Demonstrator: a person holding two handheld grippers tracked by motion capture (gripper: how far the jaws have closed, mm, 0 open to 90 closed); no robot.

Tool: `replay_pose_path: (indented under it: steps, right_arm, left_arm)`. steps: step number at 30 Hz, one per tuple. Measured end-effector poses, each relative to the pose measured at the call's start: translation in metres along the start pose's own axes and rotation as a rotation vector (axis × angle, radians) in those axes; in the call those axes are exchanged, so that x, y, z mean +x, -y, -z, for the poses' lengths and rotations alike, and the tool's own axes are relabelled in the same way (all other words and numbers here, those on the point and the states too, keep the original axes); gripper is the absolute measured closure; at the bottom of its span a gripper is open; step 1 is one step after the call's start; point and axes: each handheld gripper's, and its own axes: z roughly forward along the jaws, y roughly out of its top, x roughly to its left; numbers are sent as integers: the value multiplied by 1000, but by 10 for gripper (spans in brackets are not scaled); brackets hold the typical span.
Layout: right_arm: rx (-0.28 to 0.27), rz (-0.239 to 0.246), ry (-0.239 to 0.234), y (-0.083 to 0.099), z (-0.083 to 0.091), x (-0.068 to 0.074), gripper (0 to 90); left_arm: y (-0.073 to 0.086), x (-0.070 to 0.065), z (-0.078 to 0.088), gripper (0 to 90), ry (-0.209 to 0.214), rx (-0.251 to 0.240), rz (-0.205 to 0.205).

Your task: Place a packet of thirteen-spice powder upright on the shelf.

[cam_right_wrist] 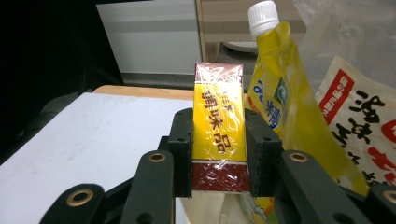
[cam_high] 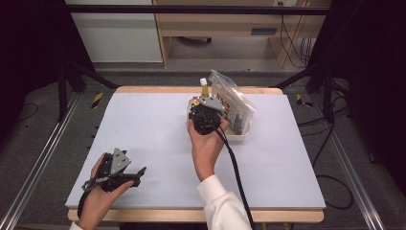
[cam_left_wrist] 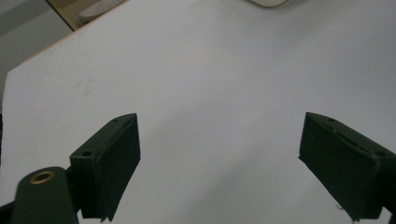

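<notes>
Clamping a slim rectangular carton [cam_right_wrist: 219, 135] between its black, matte jaws, the right gripper [cam_right_wrist: 218, 154] holds it upright by its two narrow sides. The carton is wrapped in glossy, crinkled film, yellow across the middle with dark red bands at top and bottom. At its two o'clock in the right gripper view stands a soft yellow pouch [cam_right_wrist: 280, 98] with a ribbed white screw cap, and further toward three o'clock a white printed packet [cam_right_wrist: 359, 121] in clear plastic. In the high view these sit in a shallow white tray [cam_high: 239, 135] at about one o'clock on the smooth pale grey table [cam_high: 158, 134]. The left gripper [cam_high: 140, 171] rests at seven o'clock, its padded jaws spread wide over bare tabletop, gripping nothing.
</notes>
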Motion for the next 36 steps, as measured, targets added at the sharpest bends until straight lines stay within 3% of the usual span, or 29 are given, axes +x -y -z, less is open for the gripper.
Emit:
replay_pose_path:
  steps: [19,27,36]
  right_arm:
    - [7,-5,37,9,-11,5,681]
    - [27,-20,41,21,-19,3,680]
    - [39,0,43,27,-28,7,673]
  left_arm:
    - [-1,-4,-2,123,3,-1,-7]
    - [-1,-4,-2,124,7,8,-18]
    - [-2,-6,-3,124,10,10,-21]
